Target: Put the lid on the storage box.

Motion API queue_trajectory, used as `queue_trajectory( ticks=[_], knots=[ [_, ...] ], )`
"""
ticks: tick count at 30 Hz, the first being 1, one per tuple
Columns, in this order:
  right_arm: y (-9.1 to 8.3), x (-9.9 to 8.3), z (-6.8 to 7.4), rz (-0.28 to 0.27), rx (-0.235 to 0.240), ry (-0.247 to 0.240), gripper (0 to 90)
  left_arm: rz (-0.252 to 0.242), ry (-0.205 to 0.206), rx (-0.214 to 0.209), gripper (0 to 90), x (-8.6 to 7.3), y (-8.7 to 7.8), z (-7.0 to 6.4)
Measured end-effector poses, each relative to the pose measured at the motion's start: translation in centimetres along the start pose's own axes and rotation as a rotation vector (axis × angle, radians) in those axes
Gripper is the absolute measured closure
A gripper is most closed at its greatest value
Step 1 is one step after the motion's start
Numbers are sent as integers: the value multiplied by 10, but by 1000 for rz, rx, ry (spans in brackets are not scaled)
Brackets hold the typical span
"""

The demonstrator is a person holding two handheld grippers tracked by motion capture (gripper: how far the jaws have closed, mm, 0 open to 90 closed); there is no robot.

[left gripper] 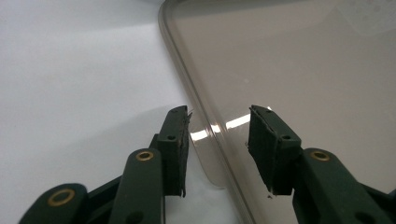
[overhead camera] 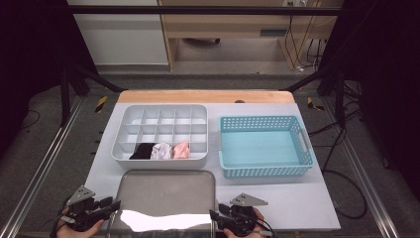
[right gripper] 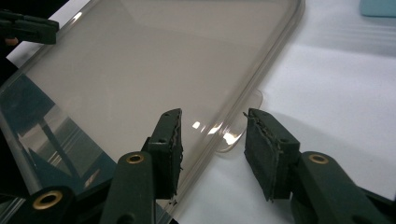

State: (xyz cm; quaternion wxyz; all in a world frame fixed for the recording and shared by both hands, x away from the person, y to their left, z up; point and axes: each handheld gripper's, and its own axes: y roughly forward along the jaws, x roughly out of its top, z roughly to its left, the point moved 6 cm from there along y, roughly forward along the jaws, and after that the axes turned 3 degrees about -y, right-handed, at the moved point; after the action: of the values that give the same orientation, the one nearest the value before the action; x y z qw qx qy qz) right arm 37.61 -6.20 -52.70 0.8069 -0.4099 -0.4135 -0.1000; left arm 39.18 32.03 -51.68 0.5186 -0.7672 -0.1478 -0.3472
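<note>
Here the work in hand looks like gripping the clear lid [overhead camera: 167,198] at its two side tabs, one gripper per side. The left gripper [left gripper: 219,140] stands wide, holding nothing, its jaws straddling the lid's raised rim with a small tab [left gripper: 205,158] just ahead and between them. The right gripper [right gripper: 212,140] is likewise wide and holds nothing, the opposite tab [right gripper: 238,140] lying between its jaws.

To do it well, each gripper should probably ease forward until the tab sits deep between the pads, then close on both sides together, so the lid rises level rather than twisting. Pinching only the thin lip risks a slip.

The lid lies flat on the white table [overhead camera: 297,198], between the two grippers, its hollow side seemingly down. Its long axis appears to run from one gripper across to the other, parallel to the divided organiser [overhead camera: 161,134] just beyond it.
</note>
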Motion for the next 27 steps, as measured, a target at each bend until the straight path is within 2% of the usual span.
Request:
queue_trajectory(
  ticks=[4, 9, 11, 14, 18, 21, 27],
  knots=[
    [1, 0, 3, -7, -12, 20, 564, 1, -2, -5, 569, 0, 0, 1],
    [2, 2, 1, -11, -5, 133, 571, -2, -9, -8, 574, 0, 0, 1],
    [2, 3, 1, -8, -12, 163, 580, -2, -8, -5, 575, 0, 0, 1],
    [2, 4, 0, -7, -18, 170, 584, -1, -10, 2, 580, -1, -1, 0],
    [4, 6, -1, -16, -27, 206, 595, 1, -16, 5, 585, -2, -2, 0],
    [6, 8, -1, -10, -47, 206, 598, 0, -19, 8, 588, -2, -2, -1],
    [7, 9, -6, -30, -43, 216, 638, -9, -36, 16, 613, -3, -3, -1]
  ],
)
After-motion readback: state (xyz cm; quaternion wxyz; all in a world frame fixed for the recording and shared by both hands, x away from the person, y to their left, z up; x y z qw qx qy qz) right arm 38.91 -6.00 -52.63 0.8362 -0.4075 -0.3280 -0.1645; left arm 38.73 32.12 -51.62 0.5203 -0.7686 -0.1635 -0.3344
